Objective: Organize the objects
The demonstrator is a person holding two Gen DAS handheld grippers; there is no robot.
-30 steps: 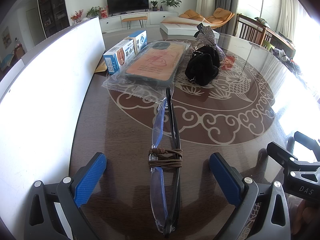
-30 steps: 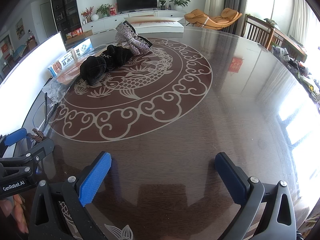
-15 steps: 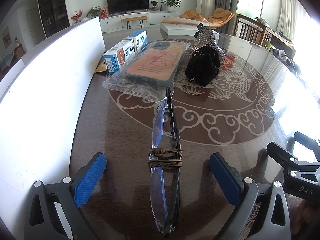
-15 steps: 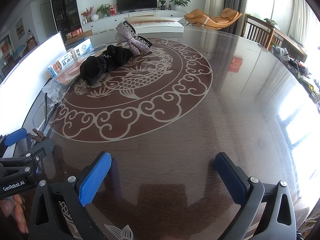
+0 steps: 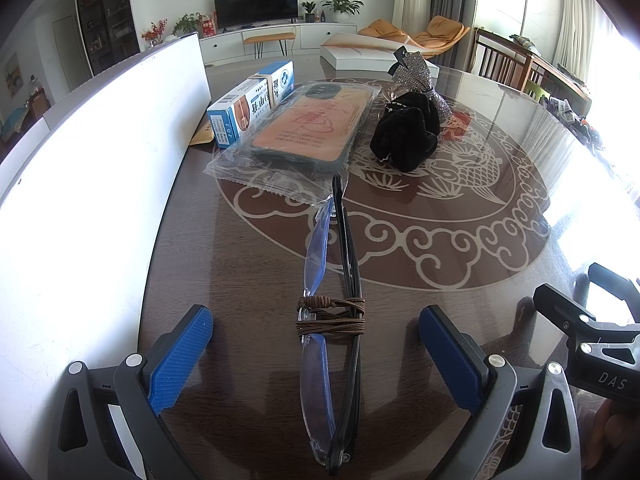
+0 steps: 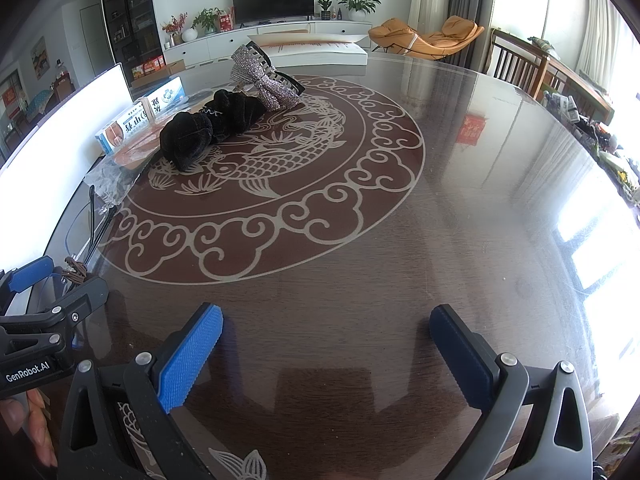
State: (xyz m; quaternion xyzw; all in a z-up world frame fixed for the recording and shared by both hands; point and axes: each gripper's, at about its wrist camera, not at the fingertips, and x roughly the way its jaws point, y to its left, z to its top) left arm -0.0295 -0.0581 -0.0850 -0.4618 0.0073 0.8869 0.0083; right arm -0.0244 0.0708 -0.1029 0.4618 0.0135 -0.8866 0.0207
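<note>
Glossy table (image 6: 440,220) unchanged: left gripper (image 5: 316,354) still straddles folded glasses (image 5: 340,280), jaws spread; right gripper (image 6: 326,350) spread, idle; grasp pending.

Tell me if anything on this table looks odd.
The folded glasses have a brown cord wound around their middle, and their far tip rests on the phone case's plastic wrapper. Nothing looks spilled or broken.

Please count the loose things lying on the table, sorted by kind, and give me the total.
Folded glasses: 1
Brown cord bracelet around the glasses: 1
Bagged phone case: 1
Blue and white carton: 1
Black scrunchie: 1
Rhinestone hair clip: 1
Total: 6
</note>
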